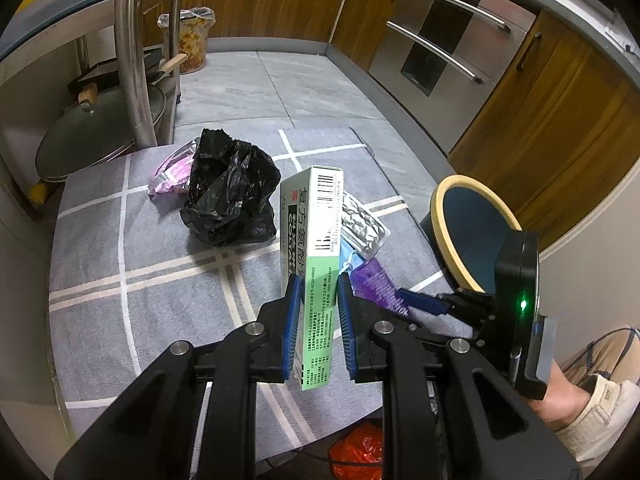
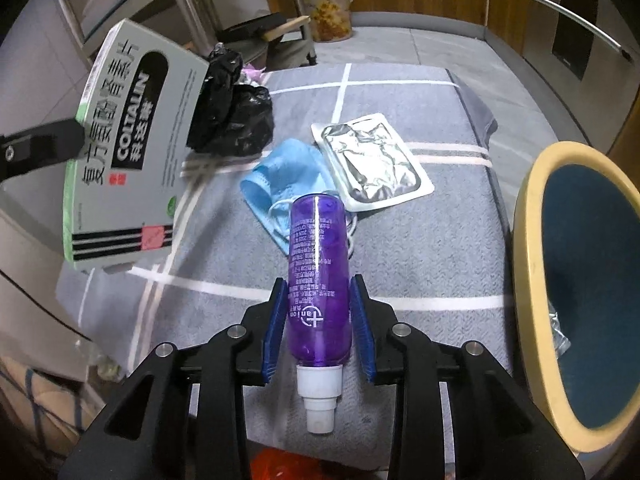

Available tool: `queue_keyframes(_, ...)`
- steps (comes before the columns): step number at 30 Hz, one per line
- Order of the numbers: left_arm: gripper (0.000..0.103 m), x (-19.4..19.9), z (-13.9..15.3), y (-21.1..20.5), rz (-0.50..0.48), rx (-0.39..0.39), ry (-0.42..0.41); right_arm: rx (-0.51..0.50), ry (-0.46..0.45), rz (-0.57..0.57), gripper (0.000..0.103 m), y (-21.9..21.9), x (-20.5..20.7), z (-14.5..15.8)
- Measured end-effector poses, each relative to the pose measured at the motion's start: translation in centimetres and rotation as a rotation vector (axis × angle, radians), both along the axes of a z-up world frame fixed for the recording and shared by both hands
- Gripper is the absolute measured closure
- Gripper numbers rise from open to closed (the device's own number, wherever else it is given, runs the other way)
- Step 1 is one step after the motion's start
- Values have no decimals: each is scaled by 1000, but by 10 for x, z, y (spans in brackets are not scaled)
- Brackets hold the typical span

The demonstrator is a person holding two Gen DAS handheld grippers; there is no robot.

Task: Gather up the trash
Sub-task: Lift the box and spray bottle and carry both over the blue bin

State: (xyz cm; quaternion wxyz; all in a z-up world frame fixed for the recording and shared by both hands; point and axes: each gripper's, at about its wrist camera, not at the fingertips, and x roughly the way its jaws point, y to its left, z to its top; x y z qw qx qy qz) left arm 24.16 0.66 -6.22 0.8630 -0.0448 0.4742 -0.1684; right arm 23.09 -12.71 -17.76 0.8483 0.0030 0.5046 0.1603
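Straddling the purple bottle point(image 2: 318, 276), the right gripper point(image 2: 319, 328) stands parted.

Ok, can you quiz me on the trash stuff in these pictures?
1. True or false: the left tool is holding the green medicine box.
2. What lies between the fingers of the right tool? A purple spray bottle; B black bag; C foil pouch.
3. Fill in: the face mask is ___ in colour.
Key: 1 true; 2 A; 3 blue.
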Motion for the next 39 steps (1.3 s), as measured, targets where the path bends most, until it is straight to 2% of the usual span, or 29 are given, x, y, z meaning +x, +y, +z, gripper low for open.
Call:
queue_keyframes(4,85,1,9,-3,3,-9,-19,45,-30,0,70,0,-6,13)
queue_keyframes(12,85,6,23,-16,-6,-38,-47,208,-118,-73,70,-35,-21,62)
queue_keyframes(18,85,10,36,-45,-48,-58,-68,282,-158,-157,70,-75,-32,82)
queue_keyframes(23,85,13,45,-76,-90,-79,-82,300,-190,-231,70,-110,-41,92)
queue_keyframes(29,85,14,53,-123,-158,-100,-92,306,-212,-342,70,-156,-52,95)
queue_keyframes(39,85,18,49,-203,-258,-133,-77,316,-189,-491,70,-213,-70,77)
